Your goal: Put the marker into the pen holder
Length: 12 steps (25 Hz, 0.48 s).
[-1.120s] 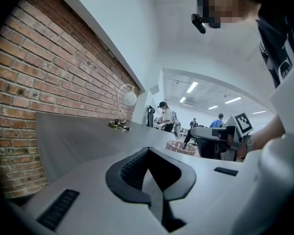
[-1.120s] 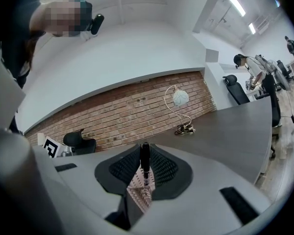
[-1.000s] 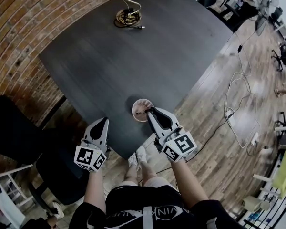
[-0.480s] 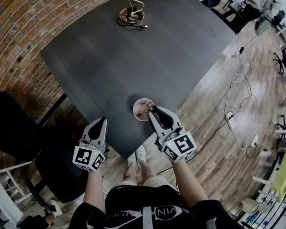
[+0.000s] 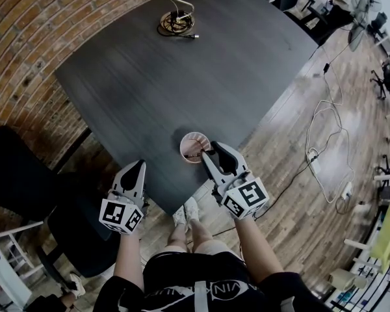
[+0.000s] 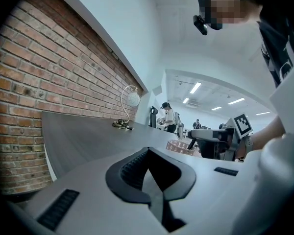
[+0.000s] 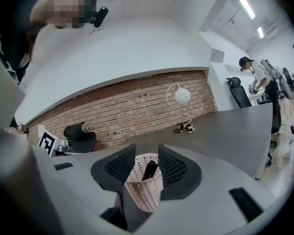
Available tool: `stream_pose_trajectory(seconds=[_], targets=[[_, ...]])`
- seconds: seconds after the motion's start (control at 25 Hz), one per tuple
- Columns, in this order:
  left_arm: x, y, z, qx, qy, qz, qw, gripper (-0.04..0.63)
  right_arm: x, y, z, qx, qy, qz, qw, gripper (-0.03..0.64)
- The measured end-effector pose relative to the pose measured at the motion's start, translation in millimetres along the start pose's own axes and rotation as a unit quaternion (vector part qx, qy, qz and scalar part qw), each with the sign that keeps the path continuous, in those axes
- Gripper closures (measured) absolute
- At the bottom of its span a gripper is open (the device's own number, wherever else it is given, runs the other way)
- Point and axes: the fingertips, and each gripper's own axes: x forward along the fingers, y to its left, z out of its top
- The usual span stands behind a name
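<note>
A pale pink lattice pen holder [image 5: 195, 147] stands near the front edge of the dark table [image 5: 182, 77]. The black marker [image 7: 149, 170] leans inside the pen holder [image 7: 144, 190], its top just above the rim. My right gripper [image 5: 210, 153] is just behind the holder, and its jaws are opening. In the right gripper view the pads [image 7: 172, 169] stand apart on either side of the marker without touching it. My left gripper [image 5: 137, 166] hovers at the table's front left edge, its jaws [image 6: 147, 168] shut on nothing. The left gripper view shows the holder [image 6: 181, 147] off to the right.
A coiled cable and lamp base [image 5: 176, 25] sit at the table's far edge, with the lamp [image 7: 182, 96] seen against the brick wall. A black chair [image 5: 26, 181] stands left of the table. Cables [image 5: 325, 148] trail across the wooden floor at right.
The right gripper's jaws have spread apart and let go of the marker, which now rests in the holder. The left gripper has not moved.
</note>
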Motion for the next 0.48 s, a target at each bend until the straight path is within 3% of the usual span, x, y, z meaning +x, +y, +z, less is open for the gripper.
stream_pose_trajectory(seconds=[0.48], targets=[[-9,-3,23,0.011,-0.021,0.005,0.9997,0.581,-17,-7,24,0.0,-0.017,-0.016,1.0,0.472]])
